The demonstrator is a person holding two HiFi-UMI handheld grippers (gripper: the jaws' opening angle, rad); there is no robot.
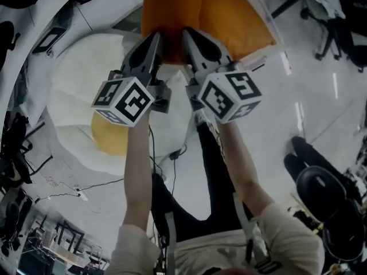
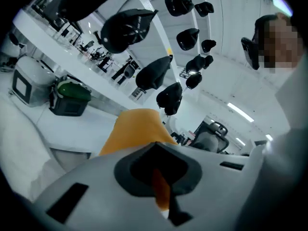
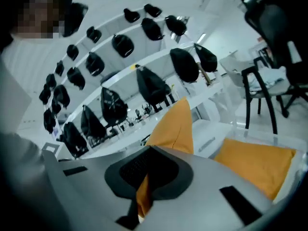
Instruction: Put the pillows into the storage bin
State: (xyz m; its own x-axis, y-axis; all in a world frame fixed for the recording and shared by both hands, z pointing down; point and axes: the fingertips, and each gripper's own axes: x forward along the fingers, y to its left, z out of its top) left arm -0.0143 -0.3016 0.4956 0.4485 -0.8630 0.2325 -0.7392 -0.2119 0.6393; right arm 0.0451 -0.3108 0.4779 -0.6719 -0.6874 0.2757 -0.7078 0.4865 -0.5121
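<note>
- Orange fabric pillow (image 1: 229, 16): held up in the air beyond the large white rounded soft mound (image 1: 74, 85), at the top of the head view, clear of the mound.
- Long axis of the orange fabric pillow runs away from the person, from the pinched near edge toward the top edge of the head view. A lengthwise crease splits it into a left and a right lobe.
- Left gripper (image 1: 156, 39): jaws clamped tight on the near edge of the orange fabric pillow, on the mound's side of the crease. In the left gripper view (image 2: 159, 177) a strip of orange cloth is pinched between the pads and a pillow (image 2: 134, 129) corner points up past the tips.
- Right gripper (image 1: 189, 34): jaws closed on the same near edge, just beside the left gripper, on the side away from the mound. In the right gripper view (image 3: 144, 186) orange cloth is nipped between the pads and a pillow (image 3: 175, 126) corner stands upright.
- Second yellow-orange pillow (image 1: 109, 136): at the mound's near edge, partly covered by white fabric. Can't tell whether it is in or on the mound.
- Black office chair (image 1: 327, 193): well apart from the mound, lower right of the head view, on the pale shiny floor (image 1: 298, 96).
</note>
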